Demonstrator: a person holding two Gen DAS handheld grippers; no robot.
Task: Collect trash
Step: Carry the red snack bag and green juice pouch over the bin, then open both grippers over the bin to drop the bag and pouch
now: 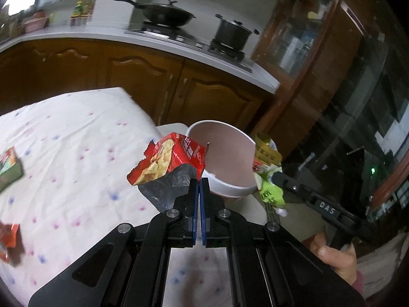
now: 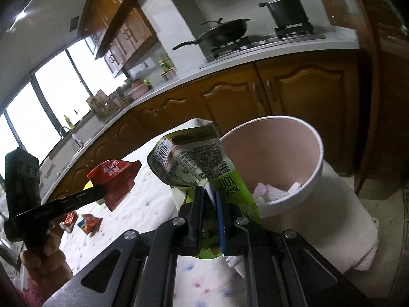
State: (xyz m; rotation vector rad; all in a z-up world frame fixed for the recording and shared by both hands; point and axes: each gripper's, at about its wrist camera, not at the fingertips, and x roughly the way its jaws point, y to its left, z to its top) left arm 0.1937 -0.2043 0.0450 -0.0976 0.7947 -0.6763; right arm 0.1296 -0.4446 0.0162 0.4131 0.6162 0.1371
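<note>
I'm holding a red chip bag (image 1: pixel 170 162) in the left hand-held gripper (image 1: pixel 199 181), jaws pinched fully together on its torn foil edge, bag hanging in the air just beside the rim of the white trash bin (image 1: pixel 245 151). The right hand-held gripper (image 2: pixel 210 192) is clamping nearly closed on a green drink pouch (image 2: pixel 190 158) near its crumpled middle, also next to the bin (image 2: pixel 315 176). Both are looking light, thin, crinkly and slippery, so I'm judging an edge or fold pinch best; more wrappers (image 2: pixel 88 222) are lying on the floral-cloth counter (image 1: pixel 76 138).
</note>
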